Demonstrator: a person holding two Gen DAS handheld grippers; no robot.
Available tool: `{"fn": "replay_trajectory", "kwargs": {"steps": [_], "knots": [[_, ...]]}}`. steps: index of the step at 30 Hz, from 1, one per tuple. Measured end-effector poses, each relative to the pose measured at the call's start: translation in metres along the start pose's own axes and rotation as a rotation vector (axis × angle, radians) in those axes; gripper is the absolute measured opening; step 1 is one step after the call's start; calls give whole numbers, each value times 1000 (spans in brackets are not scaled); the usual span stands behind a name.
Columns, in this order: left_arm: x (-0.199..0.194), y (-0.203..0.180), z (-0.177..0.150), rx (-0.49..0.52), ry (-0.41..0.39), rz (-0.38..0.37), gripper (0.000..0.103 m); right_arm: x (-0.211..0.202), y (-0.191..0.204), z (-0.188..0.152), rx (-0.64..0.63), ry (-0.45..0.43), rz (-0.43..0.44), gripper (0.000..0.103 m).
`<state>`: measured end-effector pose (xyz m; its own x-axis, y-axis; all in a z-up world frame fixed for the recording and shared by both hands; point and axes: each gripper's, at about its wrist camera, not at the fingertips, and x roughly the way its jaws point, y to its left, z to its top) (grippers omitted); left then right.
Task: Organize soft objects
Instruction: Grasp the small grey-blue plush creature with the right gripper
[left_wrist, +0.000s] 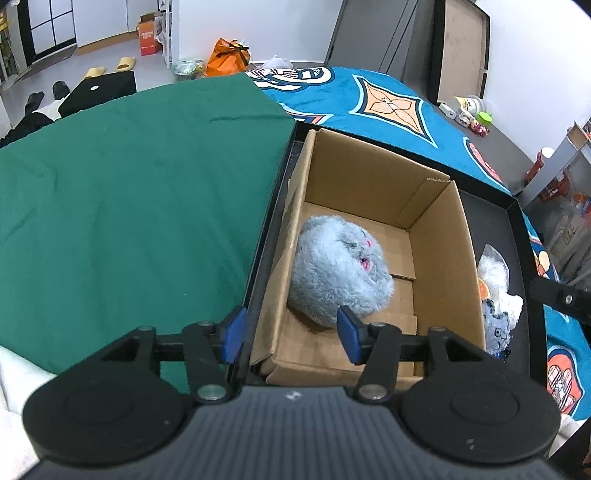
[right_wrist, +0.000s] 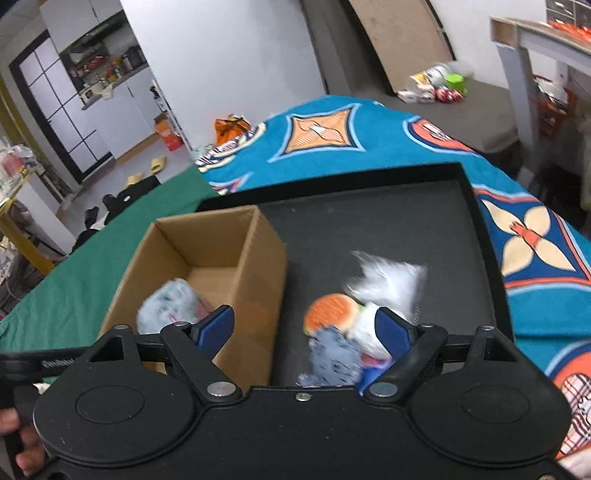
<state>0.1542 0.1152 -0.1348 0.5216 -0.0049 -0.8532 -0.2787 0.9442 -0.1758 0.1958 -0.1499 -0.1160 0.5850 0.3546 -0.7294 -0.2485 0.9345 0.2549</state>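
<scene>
So the grey fluffy plush (left_wrist: 338, 275) is sitting inside the cardboard box (left_wrist: 436, 236), left gripper (left_wrist: 291, 334) above it, fingers apart and holding nothing. The right gripper (right_wrist: 304, 332) has fingers wide, empty, over the blurry toy pile (right_wrist: 354, 321) in the black tray (right_wrist: 369, 225).

Black tool (left_wrist: 291, 334), blue pads (left_wrist: 350, 334), silver screws.

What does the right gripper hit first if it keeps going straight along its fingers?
Probably the pile of soft toys in the black tray; the open right gripper points at it. Blur leaves depth unclear.
</scene>
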Motion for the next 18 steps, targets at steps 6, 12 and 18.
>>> {"fn": "replay_trajectory", "kwargs": {"steps": [6, 12, 18], "knots": [[-1, -7, -2, 17, 2, 21, 60, 3, -15, -9, 21, 14, 1, 79], [0, -13, -2, 42, 10, 43, 62, 12, -32, -14, 70, 33, 11, 70], [3, -19, -1, 52, 16, 65, 62, 21, -46, -17, 118, 59, 40, 58]]}}
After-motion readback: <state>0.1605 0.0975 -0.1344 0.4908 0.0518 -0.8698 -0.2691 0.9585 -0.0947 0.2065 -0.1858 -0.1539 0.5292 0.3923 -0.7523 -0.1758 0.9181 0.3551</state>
